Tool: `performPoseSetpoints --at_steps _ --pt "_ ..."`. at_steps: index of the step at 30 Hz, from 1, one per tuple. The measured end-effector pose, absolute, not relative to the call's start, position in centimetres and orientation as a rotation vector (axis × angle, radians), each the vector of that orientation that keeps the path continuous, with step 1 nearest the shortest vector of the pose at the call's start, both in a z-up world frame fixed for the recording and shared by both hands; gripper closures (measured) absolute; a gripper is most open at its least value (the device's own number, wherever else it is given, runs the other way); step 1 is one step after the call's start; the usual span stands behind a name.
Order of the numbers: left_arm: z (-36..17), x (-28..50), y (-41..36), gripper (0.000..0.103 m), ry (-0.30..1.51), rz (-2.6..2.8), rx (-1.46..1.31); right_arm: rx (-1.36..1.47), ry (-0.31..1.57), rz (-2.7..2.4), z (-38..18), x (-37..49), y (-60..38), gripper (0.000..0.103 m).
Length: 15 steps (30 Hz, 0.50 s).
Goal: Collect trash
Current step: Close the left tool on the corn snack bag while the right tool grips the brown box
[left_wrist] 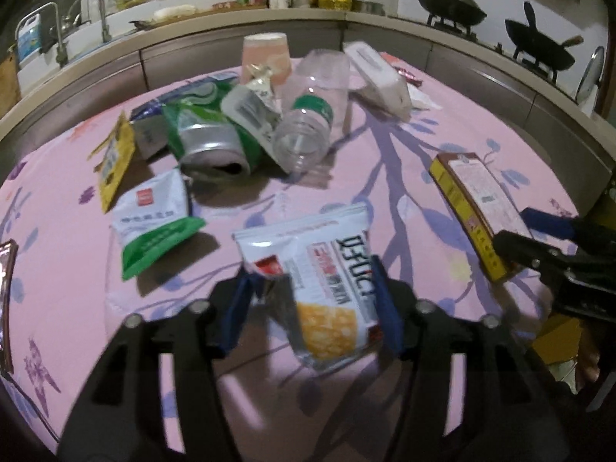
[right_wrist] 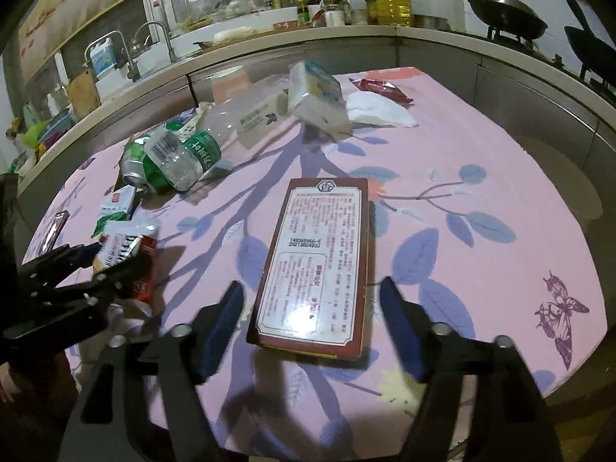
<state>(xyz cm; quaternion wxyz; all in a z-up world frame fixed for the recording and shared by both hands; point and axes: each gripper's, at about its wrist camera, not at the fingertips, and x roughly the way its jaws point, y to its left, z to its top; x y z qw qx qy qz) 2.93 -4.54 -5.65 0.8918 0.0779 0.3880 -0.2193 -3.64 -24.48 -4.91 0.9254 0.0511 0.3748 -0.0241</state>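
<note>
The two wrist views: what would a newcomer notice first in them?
First, the flat red box lying on the pink tablecloth, between the open right tongs. Next, the white and yellow snack bag between the left tongs. Behind lies a heap with a clear bottle and a crushed can.

Left wrist view: cluster blocks upper centre of pink tablecloth [left_wrist: 404,177]: crushed green can [left_wrist: 208,142], clear bottle [left_wrist: 304,134], pink cup [left_wrist: 265,57], white tissue pack [left_wrist: 379,77], all touching or overlapping. Yellow packet [left_wrist: 113,161] and green-white sachet [left_wrist: 158,215] crowd left side. Corn snack bag [left_wrist: 323,277] fills bottom centre. Bare cloth strip runs centre right, between bottle and brown box [left_wrist: 477,208].

Right wrist view: brown box [right_wrist: 319,265] occupies centre; wide open cloth right of it. White napkin [right_wrist: 379,109] and red wrapper [right_wrist: 381,90] sit upper centre.
</note>
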Motion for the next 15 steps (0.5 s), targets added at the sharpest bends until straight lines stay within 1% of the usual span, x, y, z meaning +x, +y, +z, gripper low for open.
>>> performPoseSetpoints --at_steps 1,2,6,7,8,9,10,11,15 --pt "-5.7 2.9 -4.6 0.027 0.803 -0.446 0.165 0.102 0.766 -0.048 -4.9 -3.7 -24.5 0.024" --pt "-5.7 2.8 -4.7 0.025 0.798 -0.438 0.165 0.101 0.764 -0.046 -4.9 -3.7 -24.5 0.023" --pt "-5.8 2.9 -4.8 0.026 0.803 -0.418 0.17 0.11 0.782 -0.036 -5.4 -3.4 -24.7 0.022" --pt "-5.9 3.0 -4.8 0.028 0.807 -0.418 0.169 0.111 0.785 -0.036 -5.5 -3.4 -24.7 0.022" --pt "-6.0 3.0 -4.9 0.039 0.809 -0.418 0.171 0.111 0.788 -0.036 -5.6 -3.4 -24.8 0.023" --pt "-6.0 3.1 -5.1 0.046 0.815 -0.425 0.176 0.113 0.788 -0.033 -5.8 -3.3 -24.9 0.027" --pt "-6.1 3.2 -5.4 0.049 0.816 -0.432 0.179 0.121 0.788 -0.024 -5.9 -3.3 -25.1 0.044" --pt "-6.0 3.2 -5.8 0.054 0.814 -0.448 0.189 0.137 0.786 -0.01 -5.9 -3.3 -25.4 0.044" --pt "-5.6 3.8 -7.9 0.06 0.803 -0.494 0.22 0.158 0.754 -0.043 -5.6 -3.3 -26.7 0.045"
